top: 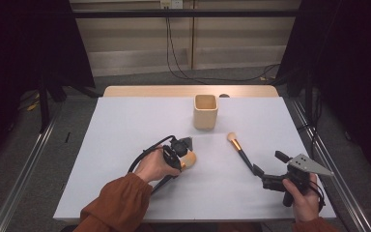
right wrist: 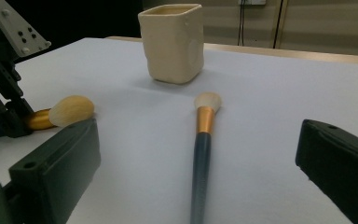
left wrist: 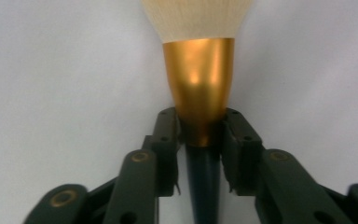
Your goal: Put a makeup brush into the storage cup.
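Two makeup brushes lie on the white worktop (top: 125, 125). The left hand-held gripper (left wrist: 200, 135) is clamped on the fat brush (left wrist: 199, 70) at its gold ferrule, bristles pointing away along its jaws. The right hand-held gripper (right wrist: 196, 177) stands apart astride the slim brush (right wrist: 203, 140), whose bristles point toward the cup (right wrist: 171, 42). No writing is legible.

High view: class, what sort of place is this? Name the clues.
Probably a recording workbench, not a home: a white-topped table between metal floor rails, black curtains at both sides, and loose cables running from a wall socket.
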A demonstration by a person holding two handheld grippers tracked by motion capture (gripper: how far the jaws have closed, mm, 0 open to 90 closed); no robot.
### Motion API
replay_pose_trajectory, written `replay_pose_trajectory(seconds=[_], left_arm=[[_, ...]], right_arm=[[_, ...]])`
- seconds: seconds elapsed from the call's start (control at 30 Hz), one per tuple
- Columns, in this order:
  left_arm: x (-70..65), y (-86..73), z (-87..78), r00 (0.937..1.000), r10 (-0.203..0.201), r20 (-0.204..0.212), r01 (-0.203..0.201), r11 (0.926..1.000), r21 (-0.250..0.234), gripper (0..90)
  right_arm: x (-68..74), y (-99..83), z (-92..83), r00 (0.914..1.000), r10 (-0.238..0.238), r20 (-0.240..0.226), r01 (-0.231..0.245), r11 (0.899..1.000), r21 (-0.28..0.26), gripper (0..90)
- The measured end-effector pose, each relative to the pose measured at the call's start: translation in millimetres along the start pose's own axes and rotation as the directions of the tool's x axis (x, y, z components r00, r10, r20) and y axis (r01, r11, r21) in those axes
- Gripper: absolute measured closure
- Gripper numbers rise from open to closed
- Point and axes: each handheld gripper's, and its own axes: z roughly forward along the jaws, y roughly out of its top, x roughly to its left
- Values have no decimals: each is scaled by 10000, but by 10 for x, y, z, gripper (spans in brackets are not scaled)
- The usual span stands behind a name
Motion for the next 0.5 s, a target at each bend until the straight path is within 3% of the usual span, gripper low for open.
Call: replay_pose_trajectory(seconds=[0.2, 0.37, 0.5], left_arm=[[2, 13, -2, 10000, 48, -18, -47, 9999, 108, 709], [0, 13, -6, 9998, -205, -22, 205, 9997, 114, 710], [9, -21, -8, 9994, -333, 99, 335, 9992, -209, 712]], right_arm=[[-2, -1, 2, 10000, 13, -13, -13, 10000, 14, 0], [-4, -3, 4, 10000, 0, -1, 0, 10000, 49, 0], [-2, -3, 5, 10000, 10, -5, -10, 10000, 74, 0]])
